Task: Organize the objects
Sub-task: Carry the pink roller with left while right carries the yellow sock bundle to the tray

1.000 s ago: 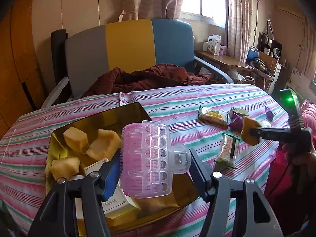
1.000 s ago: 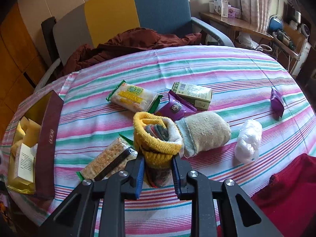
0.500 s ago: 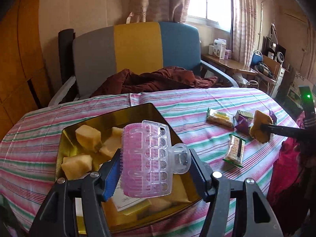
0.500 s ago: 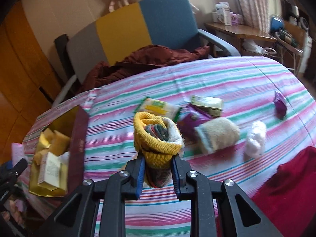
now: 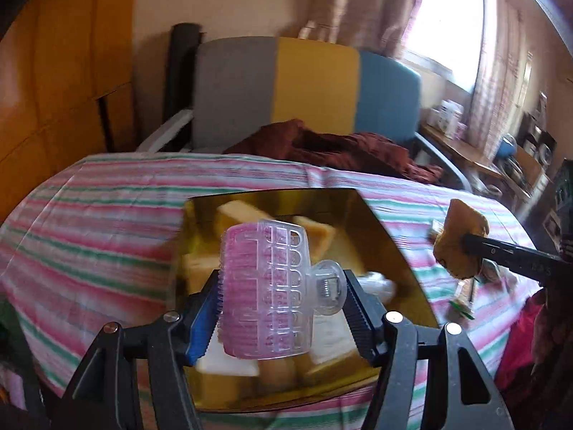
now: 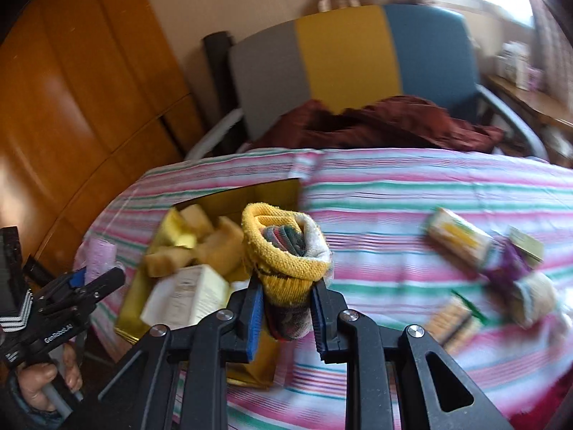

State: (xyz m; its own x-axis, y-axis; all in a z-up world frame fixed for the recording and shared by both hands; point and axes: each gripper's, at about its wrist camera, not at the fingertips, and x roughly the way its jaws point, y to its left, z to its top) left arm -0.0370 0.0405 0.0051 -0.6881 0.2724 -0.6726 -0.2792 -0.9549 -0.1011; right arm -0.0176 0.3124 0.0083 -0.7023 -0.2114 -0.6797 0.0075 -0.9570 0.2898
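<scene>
Rolled yellow knit sock bundle [image 6: 286, 251], one, is clamped between the right gripper [image 6: 286, 313] pads above one gold tray [image 6: 275, 188] on the striped tablecloth [image 6: 412, 186]. Left gripper [image 5: 281, 308] grips one clear-pink plastic hair claw [image 5: 266, 286] over that tray; its body reads "GenRobot.AI".

armchair [image 5: 308, 86] grey-yellow-blue | wood panelling [image 6: 71, 82] left | bright curtained window [image 5: 451, 25] right
</scene>
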